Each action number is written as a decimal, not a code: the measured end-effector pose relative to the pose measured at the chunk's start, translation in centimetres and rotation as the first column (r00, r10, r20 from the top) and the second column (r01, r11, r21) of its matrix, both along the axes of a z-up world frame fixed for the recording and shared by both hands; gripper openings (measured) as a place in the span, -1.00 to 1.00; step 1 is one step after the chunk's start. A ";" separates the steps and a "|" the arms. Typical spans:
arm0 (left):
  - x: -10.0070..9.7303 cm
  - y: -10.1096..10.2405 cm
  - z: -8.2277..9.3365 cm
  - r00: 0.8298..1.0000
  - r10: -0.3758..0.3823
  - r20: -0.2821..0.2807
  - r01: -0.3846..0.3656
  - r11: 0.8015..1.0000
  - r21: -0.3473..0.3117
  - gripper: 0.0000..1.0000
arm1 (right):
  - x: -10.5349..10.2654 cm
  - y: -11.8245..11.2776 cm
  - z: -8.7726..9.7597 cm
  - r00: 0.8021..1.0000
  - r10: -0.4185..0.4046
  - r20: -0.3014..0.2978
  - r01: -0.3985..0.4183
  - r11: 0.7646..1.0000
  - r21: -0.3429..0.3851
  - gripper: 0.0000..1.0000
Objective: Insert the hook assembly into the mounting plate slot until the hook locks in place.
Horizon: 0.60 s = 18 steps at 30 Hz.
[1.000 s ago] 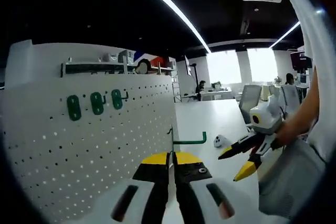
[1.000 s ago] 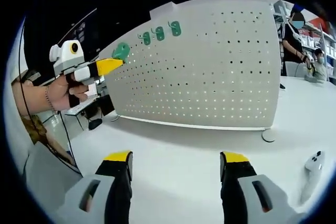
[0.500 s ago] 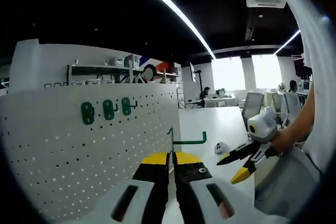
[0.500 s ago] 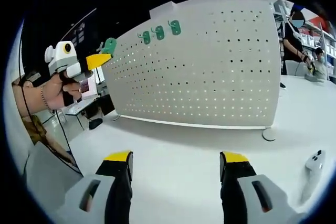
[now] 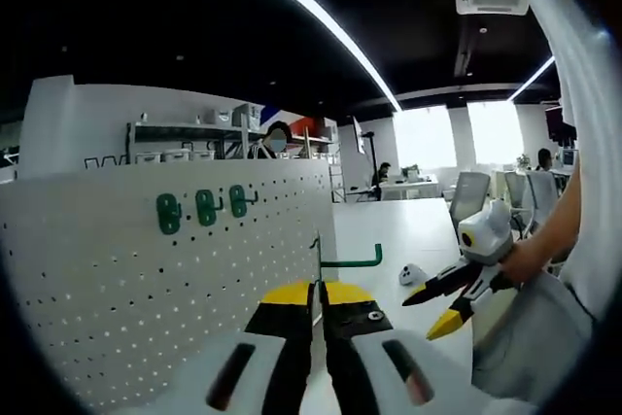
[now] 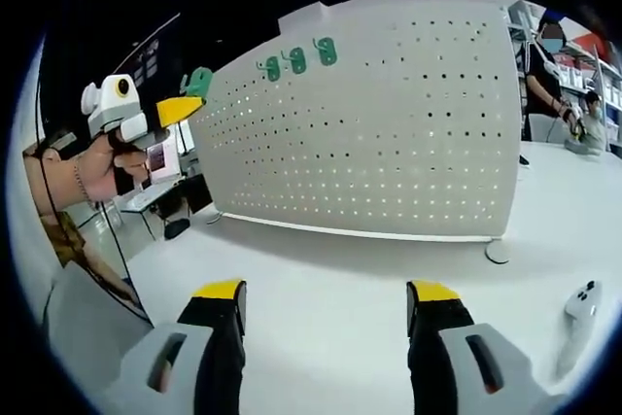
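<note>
**Hook held clear of the board, not yet seated**

The green metal hook assembly (image 5: 348, 261) sits pinched edge-on between the closed yellow-tipped jaws of the left gripper (image 5: 316, 303), its bent arm reaching off to the right in the left gripper view. In the right gripper view the same hook (image 6: 198, 81) shows past the left gripper (image 6: 185, 109), raised in the air just off the near top corner of the white perforated mounting board (image 6: 389, 133) and apart from it. Three green hooks (image 5: 202, 209) already hang in a row near the board's top edge. The right gripper (image 6: 326, 303) hovers low over the white tabletop (image 6: 321, 269), jaws wide apart and holding nothing.

The main risk, as I judge it, is misalignment: held by its thin edge, the plate could twist in the jaws as it meets the holes, so the tabs miss or only half-seat. Pushing hard on the free-standing board might also tip or slide it, since nothing braces it.
</note>
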<state>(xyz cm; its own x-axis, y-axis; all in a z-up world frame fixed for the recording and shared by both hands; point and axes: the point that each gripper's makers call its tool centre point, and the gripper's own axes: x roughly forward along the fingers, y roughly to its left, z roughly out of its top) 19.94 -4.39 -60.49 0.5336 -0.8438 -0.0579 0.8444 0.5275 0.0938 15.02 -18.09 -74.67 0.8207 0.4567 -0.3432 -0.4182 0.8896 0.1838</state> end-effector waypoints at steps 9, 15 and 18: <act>0.0 0.1 -0.3 1.000 0.001 -0.006 -0.001 1.000 0.000 -0.95 | 0.3 0.7 4.9 0.980 0.007 0.199 -0.029 0.994 0.104 0.29; 0.1 0.3 -0.3 1.000 0.010 -0.005 -0.010 1.000 -0.002 -0.95 | 0.0 1.3 8.1 0.943 0.012 0.331 -0.071 0.984 0.165 0.28; 0.1 0.3 -0.3 1.000 0.010 -0.003 -0.010 1.000 -0.001 -0.95 | -0.1 1.4 8.3 0.941 0.012 0.339 -0.075 0.982 0.171 0.28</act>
<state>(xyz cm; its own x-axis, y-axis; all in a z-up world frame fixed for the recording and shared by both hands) 20.08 -4.10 -60.79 0.5415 -0.8386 -0.0586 0.8395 0.5358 0.0906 14.96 -16.74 -66.38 0.8516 0.5227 0.0390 -0.5205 0.8346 0.1802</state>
